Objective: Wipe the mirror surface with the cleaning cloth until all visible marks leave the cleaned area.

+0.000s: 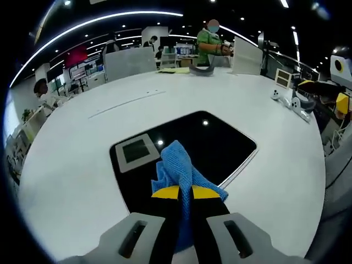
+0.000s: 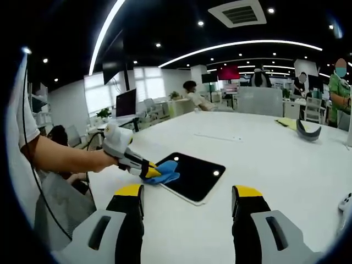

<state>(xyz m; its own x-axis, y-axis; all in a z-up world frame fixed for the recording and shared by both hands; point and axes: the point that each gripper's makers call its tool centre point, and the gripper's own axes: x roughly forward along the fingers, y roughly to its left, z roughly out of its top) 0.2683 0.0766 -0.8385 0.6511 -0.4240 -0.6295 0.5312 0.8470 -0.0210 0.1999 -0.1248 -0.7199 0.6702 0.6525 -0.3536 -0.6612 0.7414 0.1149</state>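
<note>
On the white table [image 1: 77, 181] of an open office, the mirror [image 1: 214, 143] lies flat. My left gripper [image 1: 184, 192] clenches the blue cloth [image 1: 179, 165] at its near edge; my right gripper [image 2: 187, 201] hangs released, well apart. Pressing there may, I think, skid the unsteadied mirror.

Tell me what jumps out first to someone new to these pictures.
The bright blue cloth stands out, pinched in the left tongs and pressed on the dark mirror lying flat on the white table. In the right gripper view, the right tongs hang open above the table, apart from the mirror.
</note>
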